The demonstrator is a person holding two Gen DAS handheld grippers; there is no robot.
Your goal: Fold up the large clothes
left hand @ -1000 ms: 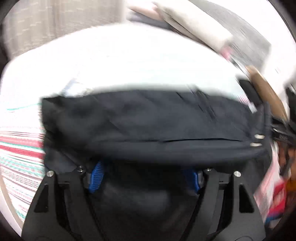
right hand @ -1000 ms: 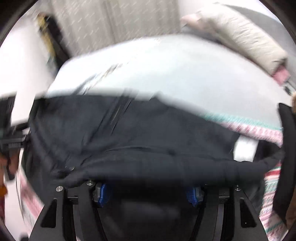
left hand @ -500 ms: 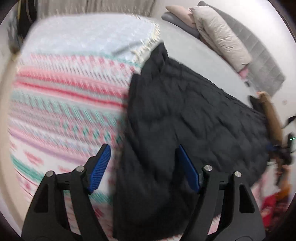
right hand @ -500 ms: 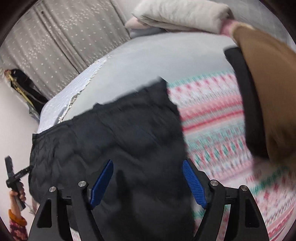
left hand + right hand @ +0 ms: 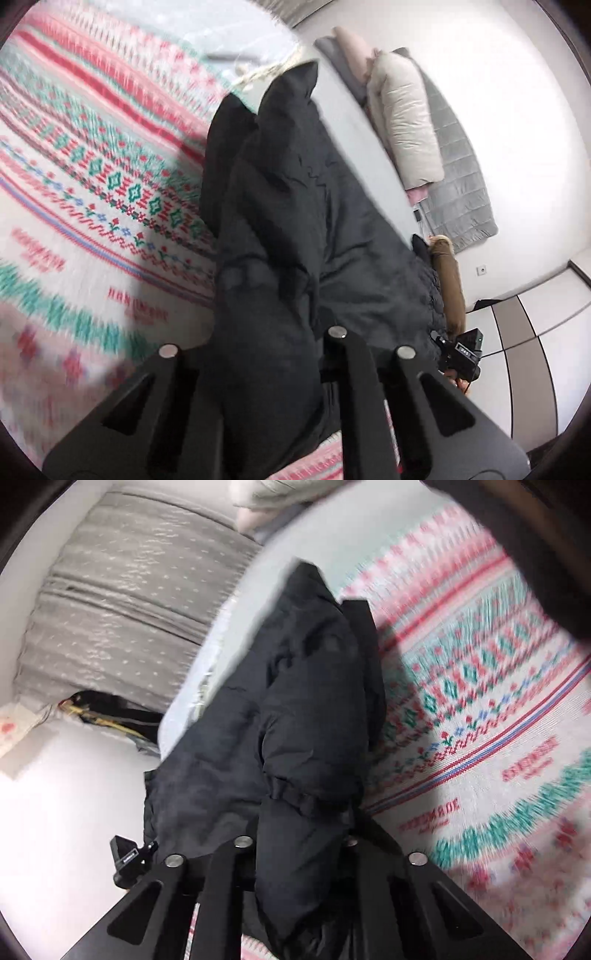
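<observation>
1. Beneath you lay a bed covered by one patterned blanket [image 5: 92, 206] in red, green and white bands, with a plain grey sheet [image 5: 354, 122] past its fringed edge.
2. You had one black padded jacket [image 5: 295, 206] to fold; it lay bunched lengthwise across the blanket and onto the sheet, its near end rising up into both of your tools.
3. Two pillows [image 5: 406, 122] were stacked at the headboard side, beside a grey quilted cover [image 5: 461, 177]; a dotted grey curtain [image 5: 122, 602] hung behind the bed in your right view.
4. A brown garment [image 5: 452, 288] sat at the jacket's far edge, just beside it.
5. Your left gripper [image 5: 266, 354] was buried in jacket fabric, which hid both fingertips; the fabric ran between the jaws and looked pinched.
6. Your right gripper [image 5: 299, 845] was likewise smothered, a fold of the jacket [image 5: 306, 709] clamped between its arms, fingertips unseen.
7. Both views were motion-blurred toward the blanket's edges.
</observation>
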